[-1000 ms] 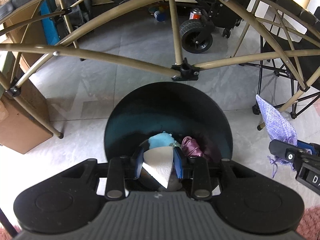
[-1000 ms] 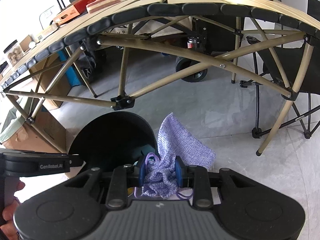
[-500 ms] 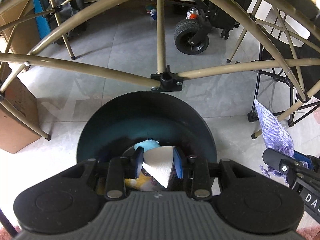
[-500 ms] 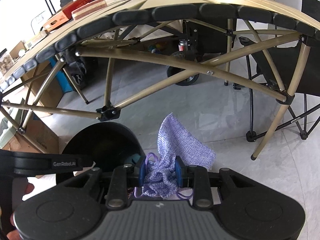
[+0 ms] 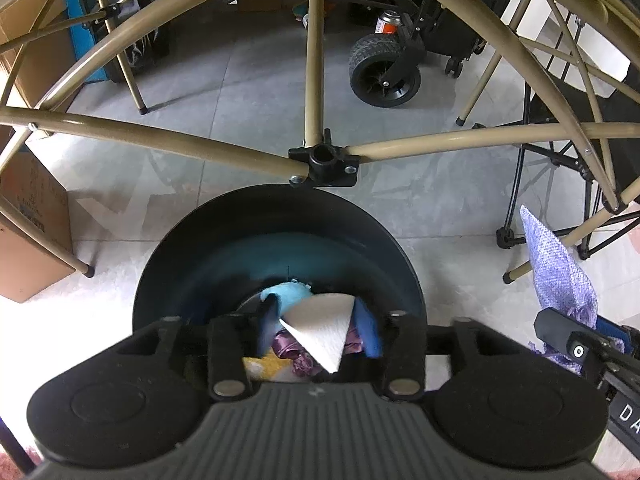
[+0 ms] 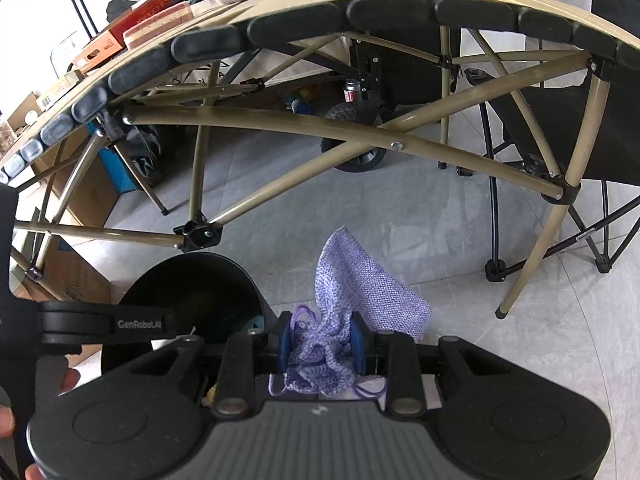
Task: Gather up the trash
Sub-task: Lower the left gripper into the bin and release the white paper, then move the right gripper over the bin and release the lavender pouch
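Observation:
My left gripper [image 5: 318, 326] hangs over the round black bin [image 5: 280, 216], pointing steeply down into it. Its jaws are opening, and a white folded paper [image 5: 326, 336] sits loose between the blue pads, no longer pinched. Below it in the bin lie a light-blue item [image 5: 286, 294], a purple wrapper [image 5: 296, 354] and something yellow [image 5: 264, 364]. My right gripper [image 6: 322, 344] is shut on a lilac knitted pouch [image 6: 360, 292] with drawstrings. It holds the pouch just right of the bin [image 6: 200, 280]. The pouch [image 5: 556, 272] also shows at the right edge of the left wrist view.
The tan folding table frame [image 5: 324, 164] crosses just above and behind the bin. A cardboard box [image 5: 28, 232] stands at the left, a black wheel [image 5: 384, 72] behind, and folding chair legs [image 6: 496, 272] at the right. Boxes [image 6: 132, 32] lie on the tabletop.
The left gripper moved forward over the bin, then its pads spread apart and released the white paper. The right gripper kept its grip on the lilac pouch.

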Motion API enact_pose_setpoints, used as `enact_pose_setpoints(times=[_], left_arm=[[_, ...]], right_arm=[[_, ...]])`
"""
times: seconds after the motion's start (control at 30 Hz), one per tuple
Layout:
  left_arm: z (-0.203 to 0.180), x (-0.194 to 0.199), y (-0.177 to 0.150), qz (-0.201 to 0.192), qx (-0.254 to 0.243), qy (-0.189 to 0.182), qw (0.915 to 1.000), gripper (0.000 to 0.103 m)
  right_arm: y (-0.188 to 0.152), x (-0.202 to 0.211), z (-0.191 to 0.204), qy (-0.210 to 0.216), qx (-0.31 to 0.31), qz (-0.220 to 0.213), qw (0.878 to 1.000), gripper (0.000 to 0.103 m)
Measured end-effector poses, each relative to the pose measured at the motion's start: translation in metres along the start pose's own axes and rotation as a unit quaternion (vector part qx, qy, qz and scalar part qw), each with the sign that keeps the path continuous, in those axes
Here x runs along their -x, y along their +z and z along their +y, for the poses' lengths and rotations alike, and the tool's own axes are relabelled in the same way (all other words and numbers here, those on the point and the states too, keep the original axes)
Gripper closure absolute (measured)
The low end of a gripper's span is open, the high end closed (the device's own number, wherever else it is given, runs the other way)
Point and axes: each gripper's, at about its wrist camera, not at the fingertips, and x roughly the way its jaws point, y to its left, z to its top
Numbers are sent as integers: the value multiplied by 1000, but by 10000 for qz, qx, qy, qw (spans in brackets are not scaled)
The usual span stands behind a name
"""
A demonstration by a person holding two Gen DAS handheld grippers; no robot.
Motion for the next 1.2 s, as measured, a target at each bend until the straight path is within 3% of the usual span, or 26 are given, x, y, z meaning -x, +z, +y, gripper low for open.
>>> enact_pose_setpoints(times=[0.03,0.07,0.1,0.87,1.2], left_arm=[[2,0,0,8,56,-18,10000,23],[3,1,0,-12,108,0,9999,3],[3,3,0,-55,134,44,9999,0],[12,16,-7,-73,-85,119,9999,0],[42,34,-12,-301,-78,321,9990,0]], right_arm=[[0,0,0,-4,-6,-7,10000,75],[0,0,-1,-6,-9,-11,10000,75],[0,1,-1,-11,-12,-16,10000,75],[-1,4,7,34,114,-55,9999,75],[0,4,42,276,440,-54,9986,75]])
